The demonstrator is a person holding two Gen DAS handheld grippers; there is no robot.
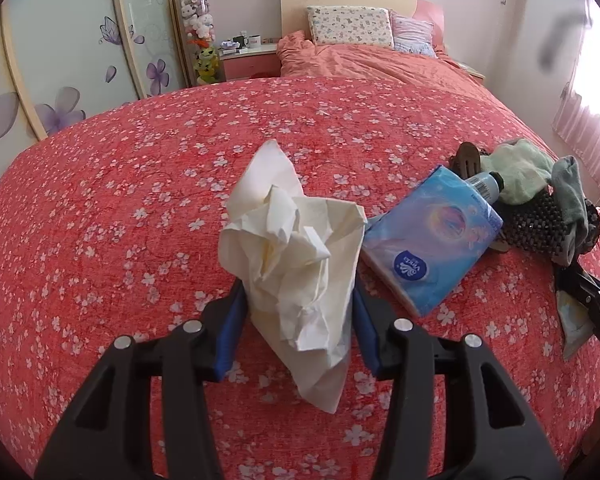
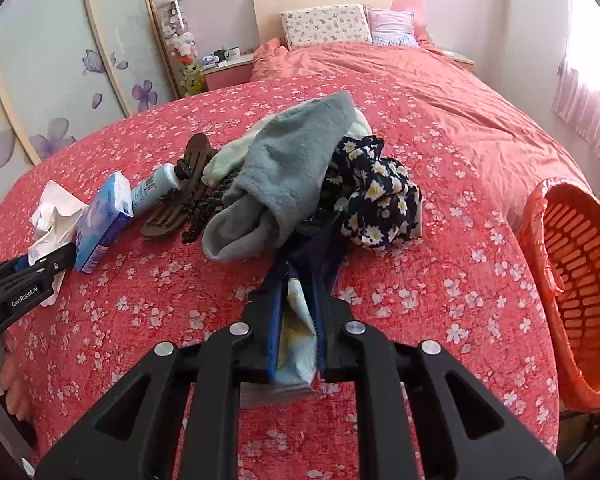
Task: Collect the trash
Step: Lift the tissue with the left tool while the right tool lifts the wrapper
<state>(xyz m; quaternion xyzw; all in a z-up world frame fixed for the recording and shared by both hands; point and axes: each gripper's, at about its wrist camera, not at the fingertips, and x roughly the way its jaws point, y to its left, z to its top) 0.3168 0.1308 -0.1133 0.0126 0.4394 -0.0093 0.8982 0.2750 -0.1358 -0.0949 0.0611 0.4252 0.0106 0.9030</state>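
My left gripper [image 1: 298, 296] is shut on a crumpled white tissue [image 1: 296, 248] and holds it over the red flowered bedspread [image 1: 140, 208]. The same tissue shows at the left in the right wrist view [image 2: 54, 216]. My right gripper [image 2: 298, 280] is shut on a flat pale blue wrapper [image 2: 298, 340] with a light print, close to the pile of clothes. An orange basket [image 2: 580, 280] lined with an orange bag stands at the bed's right edge.
On the bed lie a blue tissue pack [image 1: 432, 236], a small blue bottle [image 2: 154, 188], a brown slipper [image 2: 180, 188], a grey towel [image 2: 284, 176], a dark flowered cloth [image 2: 376, 192] and a dark beaded bag [image 1: 540, 220]. Pillows [image 1: 350, 26] lie at the far end.
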